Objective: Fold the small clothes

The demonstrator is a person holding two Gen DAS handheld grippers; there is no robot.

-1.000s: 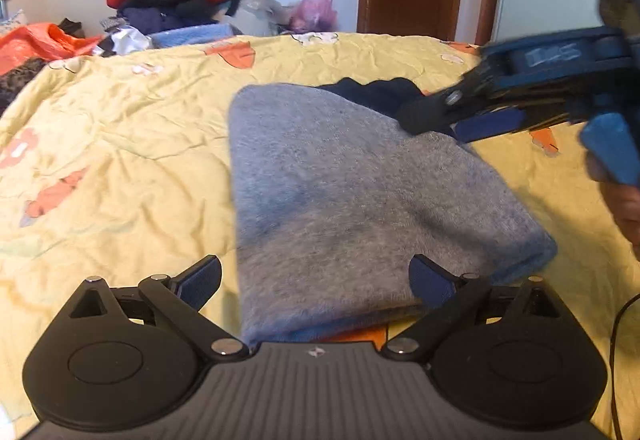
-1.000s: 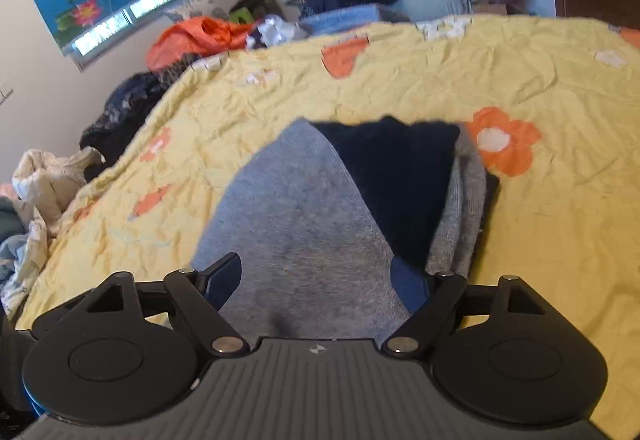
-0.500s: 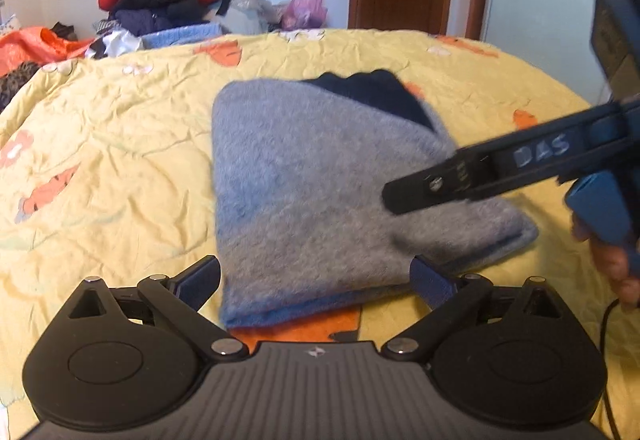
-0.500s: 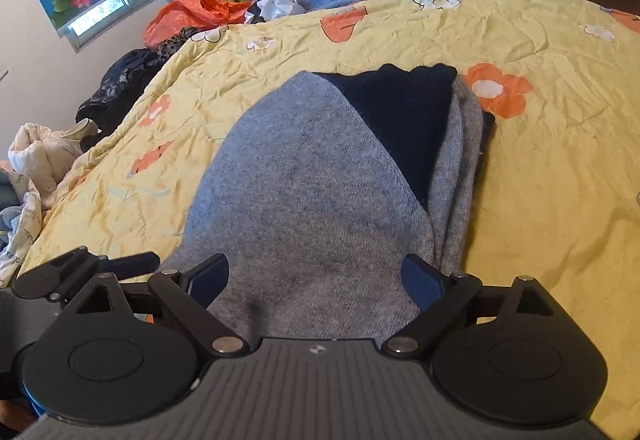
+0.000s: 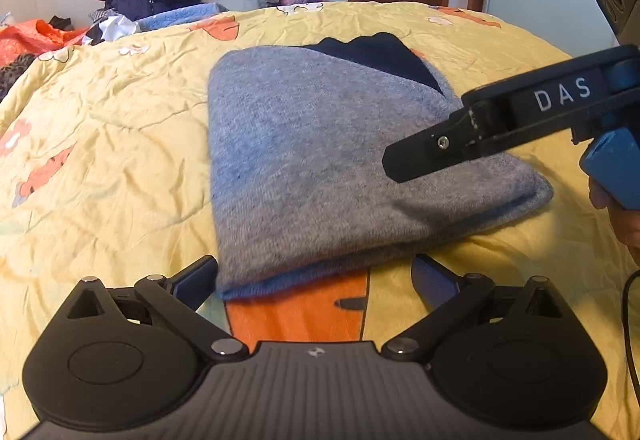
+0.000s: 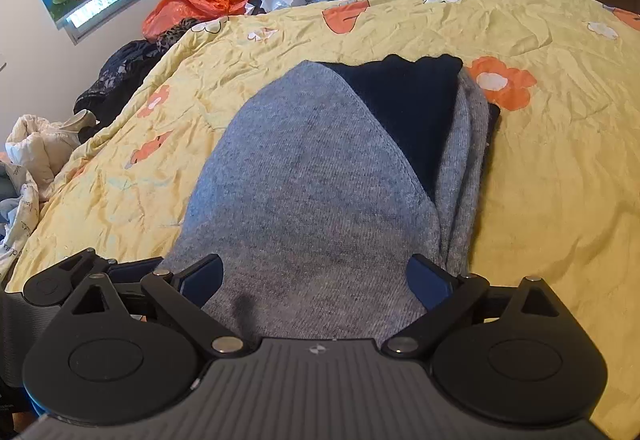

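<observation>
The folded grey garment [image 6: 312,192] lies on the yellow bedspread [image 6: 560,168], its long axis running away from both grippers. The right gripper [image 6: 316,276], nearer and over its near end, has just been opening its jaws and grips nothing. The left gripper [image 5: 314,276] stands wide open and empty at the garment's near edge.

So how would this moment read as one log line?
sweater: folded on bed | left gripper: open | right gripper: just opening, nothing held
</observation>
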